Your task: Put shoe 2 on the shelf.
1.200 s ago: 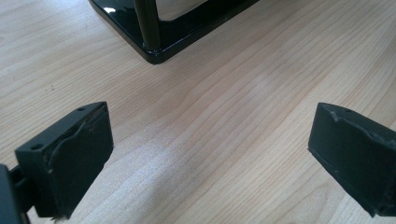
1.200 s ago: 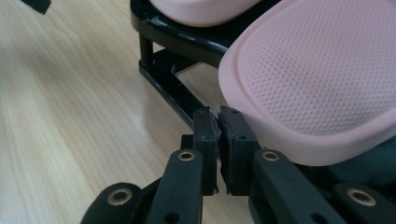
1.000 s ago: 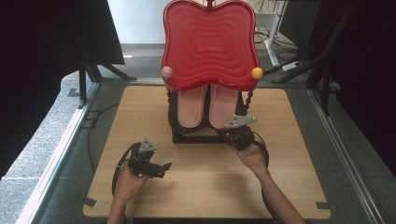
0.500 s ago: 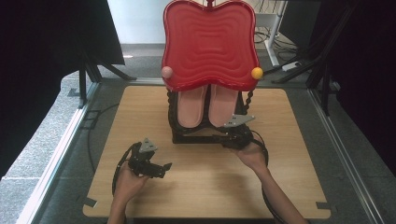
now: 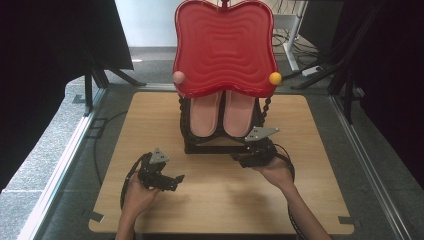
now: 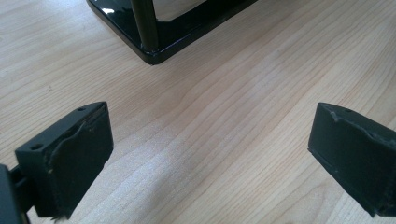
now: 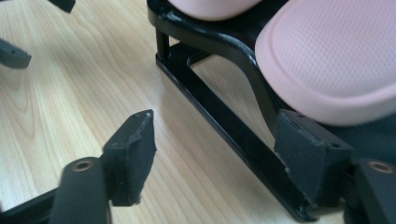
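Observation:
A black rack (image 5: 210,146) stands mid-table and carries two pink insoles (image 5: 222,114) under a red wavy tray (image 5: 225,47). My right gripper (image 5: 241,158) is at the rack's front right corner. Its jaws have just been opening. In the right gripper view (image 7: 222,128) the rack's base bar (image 7: 219,121) runs between the pads, which do not press on it, and a pink insole (image 7: 327,56) lies just above. My left gripper (image 5: 175,181) rests near the table's front left, open over bare wood (image 6: 215,126), with the rack's corner (image 6: 154,46) ahead.
A pink ball (image 5: 178,77) and a yellow ball (image 5: 275,78) sit at the tray's lower corners. The wooden table (image 5: 320,165) has free room on both sides of the rack. Dark screens and frame legs stand around the table.
The right gripper has shifted slightly toward the near edge at the rack's front. The left hand and the rack have not moved.

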The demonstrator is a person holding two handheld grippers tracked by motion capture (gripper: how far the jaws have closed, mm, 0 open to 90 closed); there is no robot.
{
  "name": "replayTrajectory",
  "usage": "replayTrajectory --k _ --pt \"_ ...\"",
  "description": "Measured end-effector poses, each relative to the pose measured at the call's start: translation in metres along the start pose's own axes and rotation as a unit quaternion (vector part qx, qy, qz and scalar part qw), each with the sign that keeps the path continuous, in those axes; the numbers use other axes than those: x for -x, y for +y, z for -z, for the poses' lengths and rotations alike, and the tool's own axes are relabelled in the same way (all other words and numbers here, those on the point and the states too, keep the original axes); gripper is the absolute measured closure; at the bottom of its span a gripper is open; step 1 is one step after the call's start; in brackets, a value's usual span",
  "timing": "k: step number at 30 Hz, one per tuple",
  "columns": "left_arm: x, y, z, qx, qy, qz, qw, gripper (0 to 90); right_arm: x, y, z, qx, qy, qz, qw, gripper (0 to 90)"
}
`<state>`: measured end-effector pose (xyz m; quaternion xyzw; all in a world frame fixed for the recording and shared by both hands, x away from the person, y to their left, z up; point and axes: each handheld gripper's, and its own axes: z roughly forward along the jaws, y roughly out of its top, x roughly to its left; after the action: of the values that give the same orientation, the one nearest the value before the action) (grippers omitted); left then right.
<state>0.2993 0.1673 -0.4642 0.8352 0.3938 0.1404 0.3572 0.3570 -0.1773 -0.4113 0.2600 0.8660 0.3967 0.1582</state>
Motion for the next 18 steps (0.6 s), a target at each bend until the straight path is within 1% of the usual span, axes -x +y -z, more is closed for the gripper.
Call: replayTrajectory --k 2,5,8,9,12,16,18 --pt "0.000 0.000 0.000 0.000 0.000 0.000 1.0000 0.0 0.000 -0.002 0.004 -0.001 -0.001 -0.002 1.0000 25.6" --pt "0.000 0.000 0.000 0.000 -0.001 0.000 1.0000 0.1 0.000 -0.005 0.009 -0.014 -0.003 -0.005 0.9999 20.7" --pt "0.001 0.001 -0.001 0.000 -0.002 -0.002 1.0000 0.0 0.000 -0.008 0.014 -0.028 -0.011 -0.007 0.9995 14.3" --pt "0.001 0.001 -0.001 -0.001 -0.002 -0.002 1.0000 0.0 -0.001 -0.009 0.016 -0.032 -0.014 -0.006 0.9994 14.3" --pt "0.002 0.001 -0.003 -0.002 -0.004 -0.002 1.0000 0.0 -0.001 -0.012 0.023 -0.035 -0.020 -0.004 0.9992 13.0" --pt "0.003 0.000 -0.005 -0.004 -0.007 -0.006 0.9999 0.0 -0.002 -0.018 0.033 -0.045 -0.029 0.002 0.9985 3.2" --pt "0.004 0.000 -0.005 -0.005 -0.008 -0.007 0.9999 0.0 -0.002 -0.021 0.037 -0.043 -0.032 0.000 0.9986 2.7"
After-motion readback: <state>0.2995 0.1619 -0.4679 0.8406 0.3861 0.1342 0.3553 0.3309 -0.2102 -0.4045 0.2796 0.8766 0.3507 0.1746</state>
